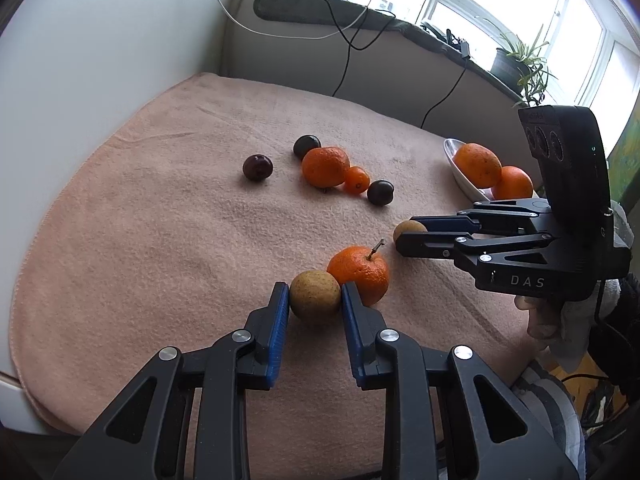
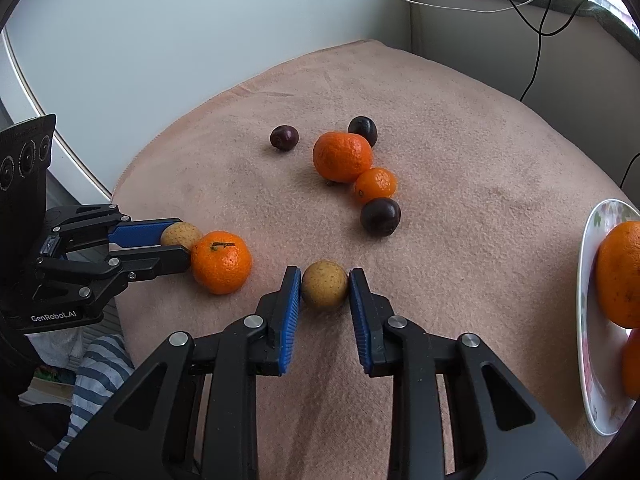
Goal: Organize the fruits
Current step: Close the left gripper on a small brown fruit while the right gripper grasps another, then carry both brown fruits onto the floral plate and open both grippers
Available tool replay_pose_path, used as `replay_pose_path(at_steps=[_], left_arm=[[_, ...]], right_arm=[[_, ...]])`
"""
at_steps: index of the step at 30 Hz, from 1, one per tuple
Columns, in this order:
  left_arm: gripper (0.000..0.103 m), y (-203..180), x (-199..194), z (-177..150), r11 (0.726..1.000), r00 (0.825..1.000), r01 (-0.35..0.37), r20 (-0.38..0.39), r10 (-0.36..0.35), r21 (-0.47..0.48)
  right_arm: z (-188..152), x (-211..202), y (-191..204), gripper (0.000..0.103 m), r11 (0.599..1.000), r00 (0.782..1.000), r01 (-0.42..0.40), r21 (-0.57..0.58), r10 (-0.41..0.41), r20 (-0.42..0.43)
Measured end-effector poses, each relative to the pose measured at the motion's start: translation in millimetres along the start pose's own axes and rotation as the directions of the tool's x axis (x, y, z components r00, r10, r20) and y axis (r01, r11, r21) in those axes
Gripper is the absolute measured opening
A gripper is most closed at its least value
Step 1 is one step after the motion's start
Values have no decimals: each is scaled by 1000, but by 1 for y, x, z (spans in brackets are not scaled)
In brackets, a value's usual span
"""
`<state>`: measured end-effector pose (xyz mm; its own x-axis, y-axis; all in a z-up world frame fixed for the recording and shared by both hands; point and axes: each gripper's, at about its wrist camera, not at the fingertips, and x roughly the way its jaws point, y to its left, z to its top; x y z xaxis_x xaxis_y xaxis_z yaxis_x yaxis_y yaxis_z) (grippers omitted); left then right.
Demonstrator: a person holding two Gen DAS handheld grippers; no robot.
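My left gripper (image 1: 315, 294) has its blue pads on both sides of a small tan fruit (image 1: 315, 297) that rests on the pink cloth, against a stemmed tangerine (image 1: 359, 274). It shows at the left of the right wrist view (image 2: 176, 246). My right gripper (image 2: 325, 285) stands around a second tan fruit (image 2: 324, 285), pads touching its sides; it also shows in the left wrist view (image 1: 402, 236). Farther off lie a large tangerine (image 1: 325, 166), a small tangerine (image 1: 357, 179) and three dark plums (image 1: 257, 167). A white plate (image 2: 588, 300) holds two oranges (image 1: 478, 165).
The pink cloth (image 1: 160, 220) covers the round table, ending near a white wall at left and back. Cables (image 1: 348, 36) hang from the window ledge, where a potted plant (image 1: 520, 60) stands. Striped fabric (image 2: 96, 364) lies below the table edge.
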<state>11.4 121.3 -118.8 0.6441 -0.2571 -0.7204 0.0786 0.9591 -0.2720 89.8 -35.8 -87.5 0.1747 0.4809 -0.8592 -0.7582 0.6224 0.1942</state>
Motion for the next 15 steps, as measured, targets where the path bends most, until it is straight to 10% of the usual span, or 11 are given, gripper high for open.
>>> replay_pose_path(at_steps=[15], left_arm=[[25,-30,-5,33,998,995,60,77,-62,35]], right_arm=[[-5,-63,-21,26,994,985,81,79,-92,143]])
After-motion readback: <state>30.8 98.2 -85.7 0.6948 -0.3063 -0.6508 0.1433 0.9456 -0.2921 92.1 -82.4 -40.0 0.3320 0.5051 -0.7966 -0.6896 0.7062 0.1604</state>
